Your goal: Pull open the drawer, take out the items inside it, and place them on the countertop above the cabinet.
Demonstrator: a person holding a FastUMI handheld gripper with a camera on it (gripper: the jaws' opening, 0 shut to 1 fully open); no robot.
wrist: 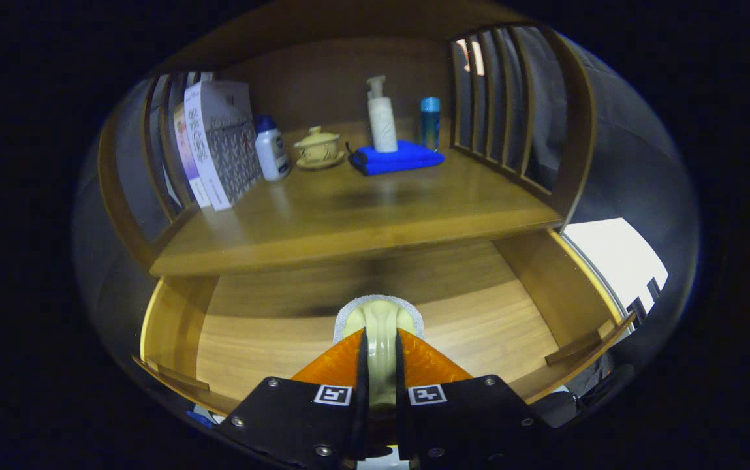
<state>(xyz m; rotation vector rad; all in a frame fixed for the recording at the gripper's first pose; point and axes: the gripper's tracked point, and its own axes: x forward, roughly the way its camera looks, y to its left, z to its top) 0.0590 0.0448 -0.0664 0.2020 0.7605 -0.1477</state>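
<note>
The wooden drawer stands pulled open below the countertop. My gripper hangs over the drawer's inside, its orange fingers shut on a pale cream sponge-like item with a grey scouring edge, which sticks out ahead of the fingertips. Around the held item the drawer's bare wooden floor shows. On the countertop, at the back, stand a white pump bottle on a folded blue cloth, a blue-capped clear bottle, a lidded tea cup on a saucer and a small white bottle.
Books lean upright at the countertop's left end against a slatted side rail. A matching slatted rail closes the right end. The front half of the countertop is bare wood. A bright white patch lies right of the drawer.
</note>
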